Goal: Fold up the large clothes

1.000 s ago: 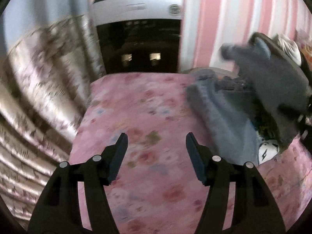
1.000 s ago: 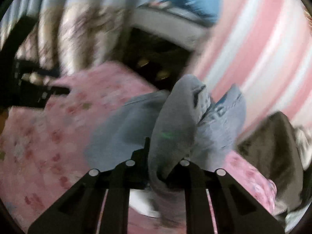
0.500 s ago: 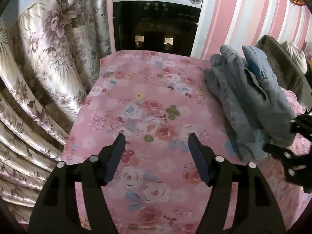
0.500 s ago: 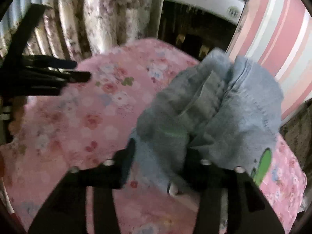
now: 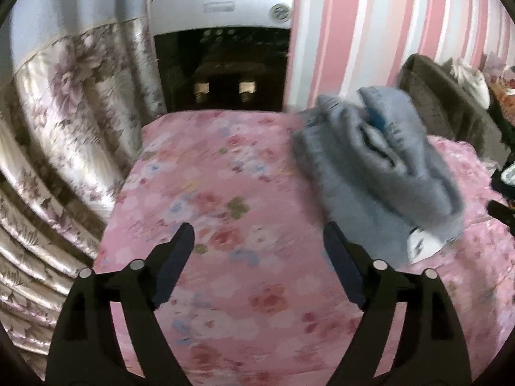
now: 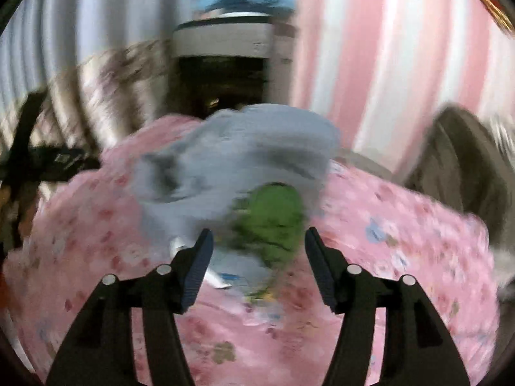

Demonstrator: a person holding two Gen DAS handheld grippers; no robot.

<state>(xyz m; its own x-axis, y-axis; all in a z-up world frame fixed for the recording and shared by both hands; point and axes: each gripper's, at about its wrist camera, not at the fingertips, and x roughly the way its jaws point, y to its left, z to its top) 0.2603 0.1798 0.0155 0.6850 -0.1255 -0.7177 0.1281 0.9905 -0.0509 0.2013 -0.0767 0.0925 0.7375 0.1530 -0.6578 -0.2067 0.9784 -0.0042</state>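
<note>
While lying bunched near the bed's right edge, grey garment free (green print up). Right claw just widened, clear of cloth. Left claw widened too, wide, empty.

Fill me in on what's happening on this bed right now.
A person with a gripper in each hand is folding clothes on a pink floral bedspread. The right gripper has just let go of a bunched grey garment, which lies in a heap on the spread; its jaws have been opening and nothing is pressed between them. The left gripper hovers over bare bedspread, its jaws also just opened wide and empty. The picture is blurred by motion.
</note>
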